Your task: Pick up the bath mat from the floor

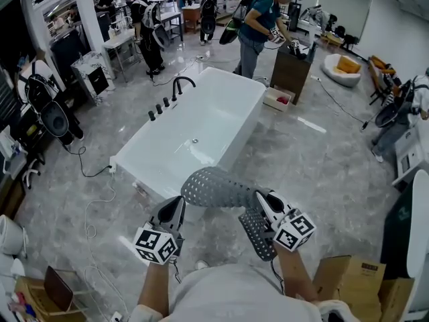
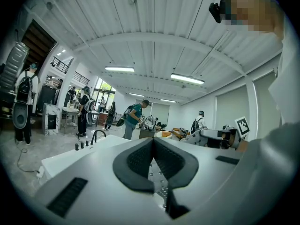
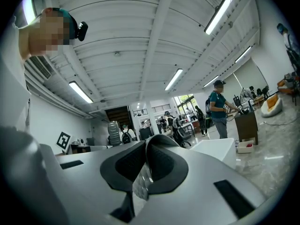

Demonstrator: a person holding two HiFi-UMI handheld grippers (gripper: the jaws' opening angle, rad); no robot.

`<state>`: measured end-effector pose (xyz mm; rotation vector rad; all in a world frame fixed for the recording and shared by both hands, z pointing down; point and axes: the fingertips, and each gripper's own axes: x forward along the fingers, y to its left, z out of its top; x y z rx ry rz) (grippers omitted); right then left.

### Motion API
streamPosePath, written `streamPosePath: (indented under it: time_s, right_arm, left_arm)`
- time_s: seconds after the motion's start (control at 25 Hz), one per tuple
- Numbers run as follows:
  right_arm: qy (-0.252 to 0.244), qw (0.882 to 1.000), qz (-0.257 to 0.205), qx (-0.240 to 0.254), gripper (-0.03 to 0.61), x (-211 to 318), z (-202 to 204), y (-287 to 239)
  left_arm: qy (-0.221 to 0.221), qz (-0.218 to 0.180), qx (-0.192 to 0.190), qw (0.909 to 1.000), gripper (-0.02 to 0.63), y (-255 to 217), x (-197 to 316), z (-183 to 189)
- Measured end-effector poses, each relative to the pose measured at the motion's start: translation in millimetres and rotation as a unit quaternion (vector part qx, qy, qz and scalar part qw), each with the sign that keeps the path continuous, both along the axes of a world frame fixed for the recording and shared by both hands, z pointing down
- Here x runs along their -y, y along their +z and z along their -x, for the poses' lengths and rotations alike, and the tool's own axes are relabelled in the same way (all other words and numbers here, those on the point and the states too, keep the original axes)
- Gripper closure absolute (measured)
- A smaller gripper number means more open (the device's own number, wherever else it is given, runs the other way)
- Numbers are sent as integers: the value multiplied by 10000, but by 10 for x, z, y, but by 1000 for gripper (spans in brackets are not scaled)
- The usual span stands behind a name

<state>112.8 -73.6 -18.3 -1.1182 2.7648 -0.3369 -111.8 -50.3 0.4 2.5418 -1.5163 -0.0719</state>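
The bath mat [image 1: 214, 188] is grey, rubbery and full of small holes. It hangs in the air between my two grippers, above the floor and in front of the tub. My left gripper [image 1: 177, 205] is shut on its left end. My right gripper [image 1: 261, 198] is shut on its right end, where a flap droops down. In the left gripper view the jaws [image 2: 153, 142] are closed, with a thin strip of the mat [image 2: 160, 184] pinched between the dark pads. The right gripper view shows the same: closed jaws [image 3: 147, 142] with the mat's edge [image 3: 140, 184] between them.
A white bathtub [image 1: 201, 123] with a black faucet [image 1: 179, 82] stands just ahead on the grey marble floor. A cable [image 1: 94, 173] trails at the left, and cardboard boxes [image 1: 348, 277] sit at the lower right. A person in a teal shirt [image 1: 258, 25] and others stand farther back.
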Motion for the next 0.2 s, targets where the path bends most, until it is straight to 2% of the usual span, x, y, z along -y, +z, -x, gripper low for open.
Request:
streamPosePath:
  time_s: [0.2]
  right_arm:
    - [119, 9999, 98, 36, 541, -43, -85, 40]
  left_arm:
    - [69, 72, 28, 9999, 598, 33, -9, -79]
